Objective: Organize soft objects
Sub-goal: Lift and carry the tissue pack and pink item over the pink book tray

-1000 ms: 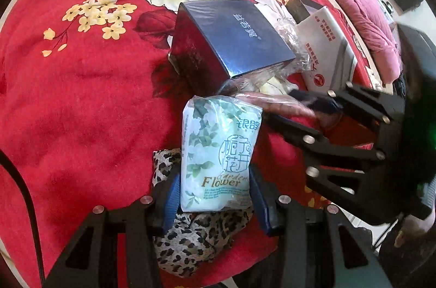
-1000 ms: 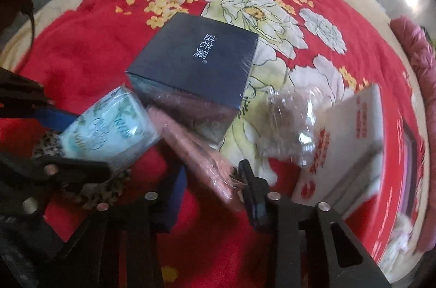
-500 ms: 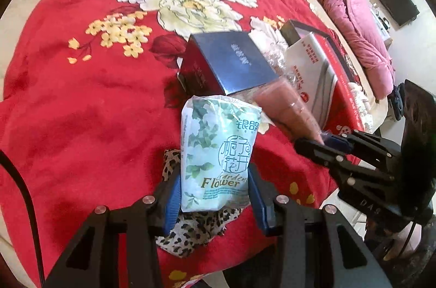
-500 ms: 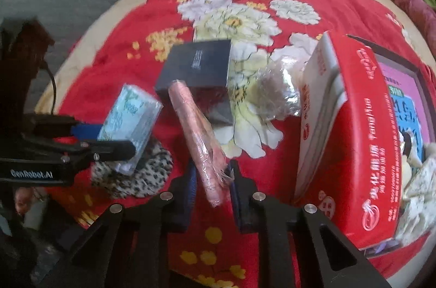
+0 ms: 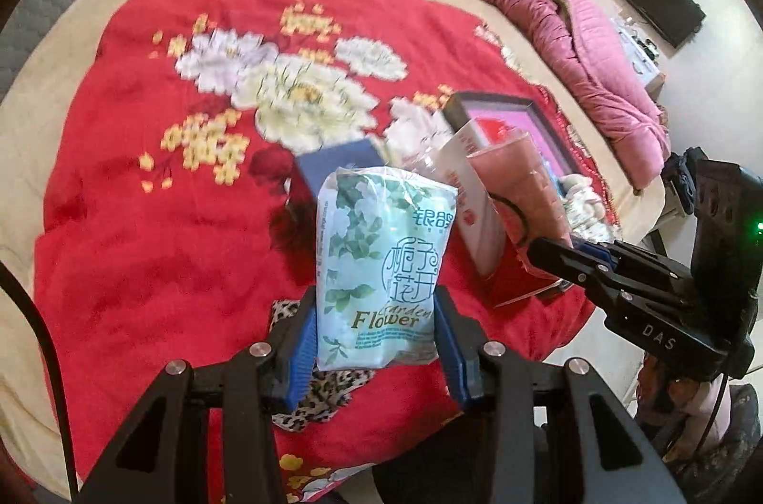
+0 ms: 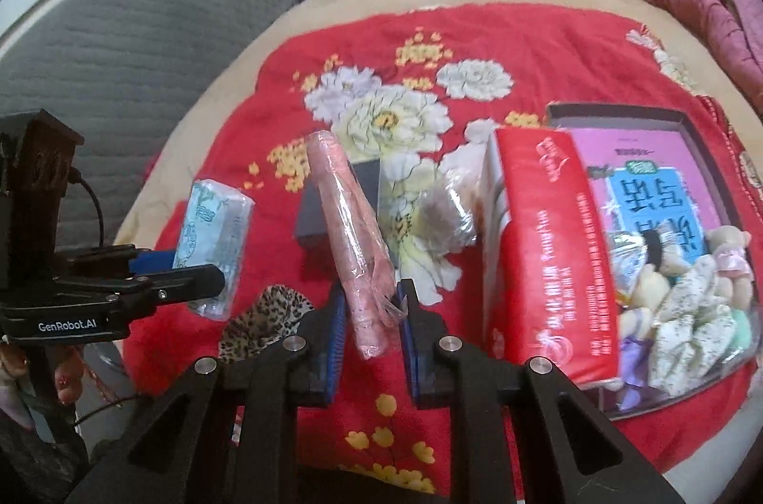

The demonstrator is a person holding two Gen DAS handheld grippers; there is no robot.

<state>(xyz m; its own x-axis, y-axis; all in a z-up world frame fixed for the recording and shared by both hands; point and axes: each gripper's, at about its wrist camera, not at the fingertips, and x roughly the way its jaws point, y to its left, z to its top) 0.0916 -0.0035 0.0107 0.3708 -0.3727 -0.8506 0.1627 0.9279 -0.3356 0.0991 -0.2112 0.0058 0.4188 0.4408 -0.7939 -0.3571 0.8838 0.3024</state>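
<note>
We see the left gripper (image 5: 376,330) pinching a pale green-and-white plastic tissue pack printed with leaves and the word "Flower" (image 5: 384,265) between its blue pads, the pack standing upright in the jaws and lifted clear of the red blanket with white and yellow flowers (image 5: 157,218) that covers the bed. Below that pack, a leopard-print piece of cloth (image 5: 319,396) lies on the blanket. The right gripper (image 6: 371,315) has its jaws pressed in on the lower end of a long pink roll wrapped in clear plastic (image 6: 350,232), which rises tilted away from the camera and is also off the blanket. From the right wrist view we find the tissue pack to the left of the pink roll, the two well apart. Behind both, resting on the blanket, sits a dark blue square box (image 6: 312,218), and just beside it to the right a crumpled clear plastic bag (image 6: 441,218). Further right stands a red-and-white carton with printed characters (image 6: 548,251), leaning against a shallow dark-rimmed tray with a pink printed bottom (image 6: 615,110); the near end of the tray holds a heap of small plush toys and light floral fabric pieces (image 6: 686,303). A rumpled pink quilt (image 5: 572,41) lies along the far right edge of the bed.
</note>
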